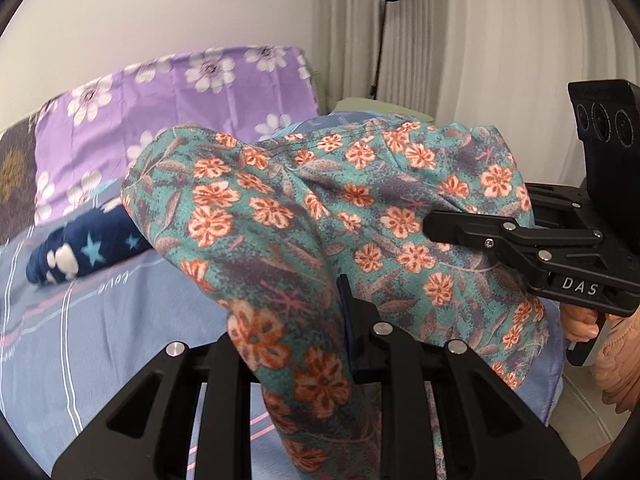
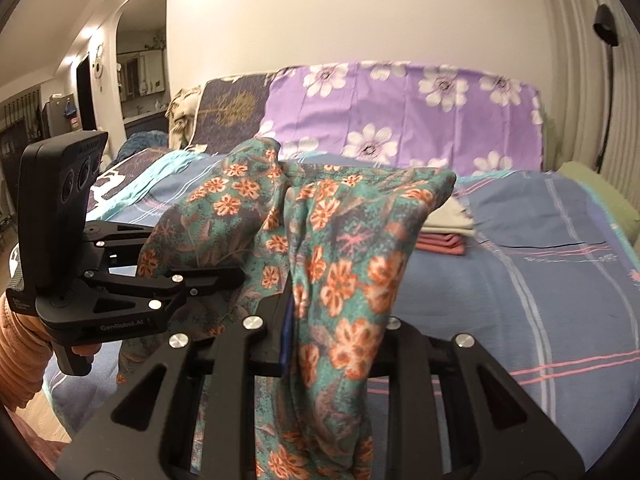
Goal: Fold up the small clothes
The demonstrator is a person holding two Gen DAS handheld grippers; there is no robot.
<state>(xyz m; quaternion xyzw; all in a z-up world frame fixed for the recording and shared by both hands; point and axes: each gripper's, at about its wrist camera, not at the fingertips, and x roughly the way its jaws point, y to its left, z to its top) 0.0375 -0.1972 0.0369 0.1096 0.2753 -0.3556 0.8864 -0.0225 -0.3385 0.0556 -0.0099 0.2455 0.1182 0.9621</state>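
Nearest to each camera, the floral garment (image 1: 304,216) hangs in the air, raised above the bed (image 1: 120,320). The left gripper (image 1: 320,344) has its jaws narrow and closed on a bunch of the cloth, which runs down between the black fingers. The right gripper (image 2: 316,320) holds another part of the same garment in the same way, jaws narrow, with the fabric falling over them. From the left wrist view the right gripper is also seen from the side, its fingers pinching the cloth at the right edge, so both grips look firm.

The step in hand seems to be lifting the garment and opening it before it is laid flat. To do this well, the person should probably move the two grippers apart until the upper edge between them is straight, because now the cloth sags and is twisted in the middle. A gentle shake may let the lower part hang free. Which edge of the garment is held cannot be told.

Further away on the bed lie a dark blue piece with stars (image 1: 88,248) at the left and a small pile of folded clothes (image 2: 448,228) at the right. The garment should come down on the free striped sheet between them, not touching either. Behind stands a purple flowered cover (image 2: 400,112).
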